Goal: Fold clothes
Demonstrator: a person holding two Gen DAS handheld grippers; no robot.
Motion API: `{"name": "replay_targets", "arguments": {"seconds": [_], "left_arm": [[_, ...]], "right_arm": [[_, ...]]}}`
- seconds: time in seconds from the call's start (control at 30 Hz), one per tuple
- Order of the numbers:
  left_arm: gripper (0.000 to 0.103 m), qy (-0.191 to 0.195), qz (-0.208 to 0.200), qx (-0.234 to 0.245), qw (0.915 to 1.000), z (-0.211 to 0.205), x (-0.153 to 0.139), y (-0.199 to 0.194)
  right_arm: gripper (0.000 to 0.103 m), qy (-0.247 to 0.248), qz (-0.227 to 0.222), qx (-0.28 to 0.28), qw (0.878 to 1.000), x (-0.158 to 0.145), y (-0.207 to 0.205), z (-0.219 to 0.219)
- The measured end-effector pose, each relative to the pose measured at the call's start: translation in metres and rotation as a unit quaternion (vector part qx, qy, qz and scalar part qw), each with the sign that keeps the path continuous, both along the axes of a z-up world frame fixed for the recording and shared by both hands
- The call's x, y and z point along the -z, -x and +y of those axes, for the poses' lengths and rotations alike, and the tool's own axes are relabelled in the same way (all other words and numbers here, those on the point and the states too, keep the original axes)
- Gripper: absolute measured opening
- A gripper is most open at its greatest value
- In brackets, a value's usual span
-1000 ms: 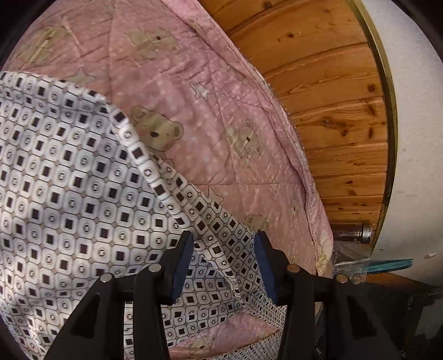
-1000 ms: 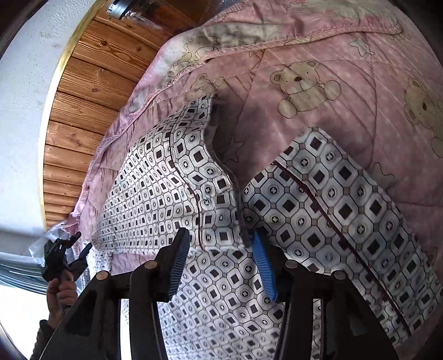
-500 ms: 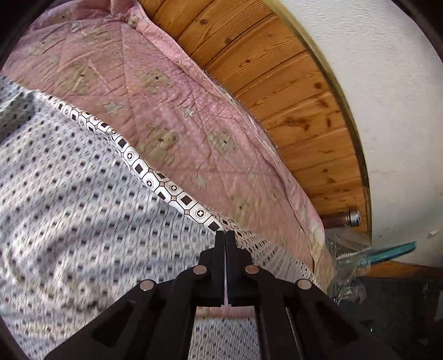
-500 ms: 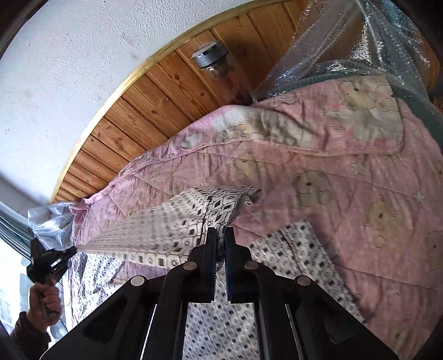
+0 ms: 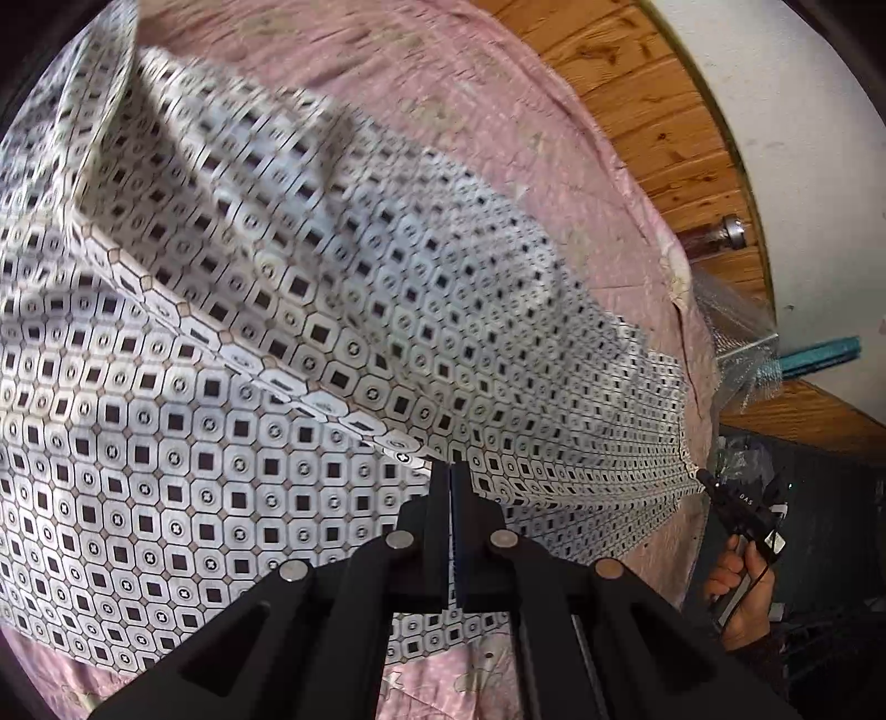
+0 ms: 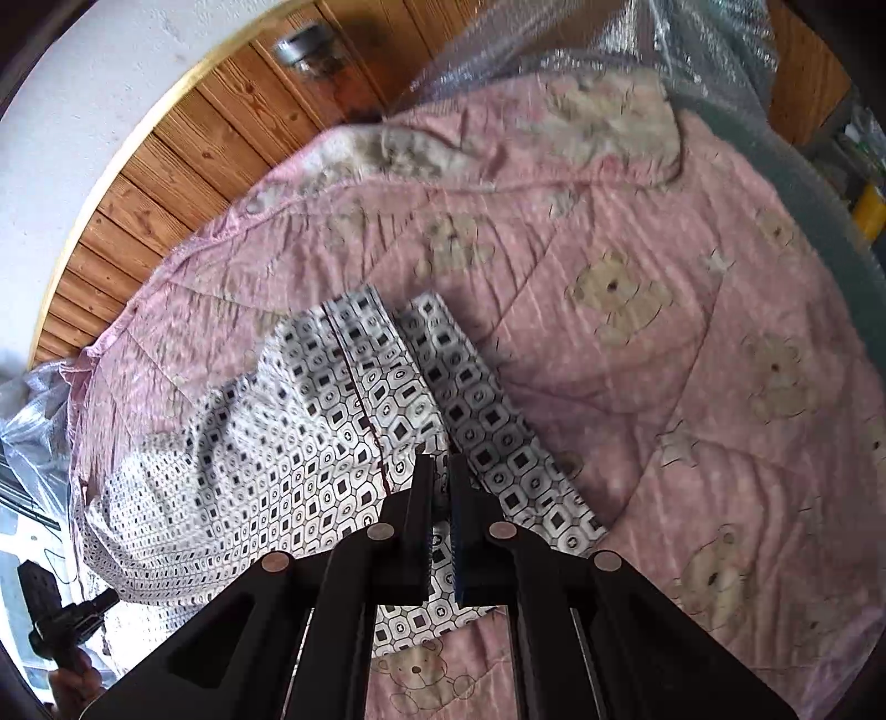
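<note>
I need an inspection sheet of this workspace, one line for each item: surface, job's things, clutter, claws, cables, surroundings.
Surface: pink bear-print quilt, wrinkled, its far corner turned over.
Job's things: patterned garment, lifted and stretched between both claws, partly lying on the quilt.
Clutter: bubble wrap at the quilt's far edge; glass jar against the wall.
Claws: left claw shut on the garment; right claw shut on the garment.
Cables: thin dark cable by the hand.
Surroundings: wooden panelling, white wall.
</note>
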State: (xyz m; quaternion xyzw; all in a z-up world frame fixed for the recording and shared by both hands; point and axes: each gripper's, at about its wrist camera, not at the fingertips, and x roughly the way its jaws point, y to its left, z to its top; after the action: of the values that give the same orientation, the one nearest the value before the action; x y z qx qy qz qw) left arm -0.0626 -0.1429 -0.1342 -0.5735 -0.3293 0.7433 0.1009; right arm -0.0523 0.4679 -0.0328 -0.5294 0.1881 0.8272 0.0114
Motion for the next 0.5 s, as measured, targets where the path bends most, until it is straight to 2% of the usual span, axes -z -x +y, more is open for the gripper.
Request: {"name": "replay_targets", "arguments": {"seconds": [0.07,0.13,0.3,0.4,0.47,0.5], "left_arm": [[0.0,-0.008,0.022,0.028,0.9993,0.02,-0.016,-0.006],[0.0,-0.003,0.026,0.054,0.9982,0.041,-0.016,-0.015],[0.0,0.021,-0.025,0.058,0.9977,0.059,0.04,-0.04],[0.001,-0.001,-0.02,0.041,0.9989,0.052,0.055,-0.047],[0.001,-0.023,-0.02,0.03,0.9991,0.043,0.054,-0.048],[0.001,-0.029,-0.015,0.029,0.999,0.038,0.046,-0.051]], "right_arm": [[0.004,-0.03,0.005,0.005,1.0,-0.012,-0.008,0.01],[0.004,-0.041,-0.018,0.007,0.999,0.005,-0.011,0.018],[0.004,-0.064,-0.064,0.011,0.996,0.064,-0.006,0.029],[0.004,-0.083,-0.067,0.004,0.994,0.073,-0.005,0.024],[0.009,-0.098,-0.075,0.014,0.992,0.07,-0.006,0.025],[0.021,-0.115,-0.072,0.029,0.99,0.059,-0.008,0.026]]}}
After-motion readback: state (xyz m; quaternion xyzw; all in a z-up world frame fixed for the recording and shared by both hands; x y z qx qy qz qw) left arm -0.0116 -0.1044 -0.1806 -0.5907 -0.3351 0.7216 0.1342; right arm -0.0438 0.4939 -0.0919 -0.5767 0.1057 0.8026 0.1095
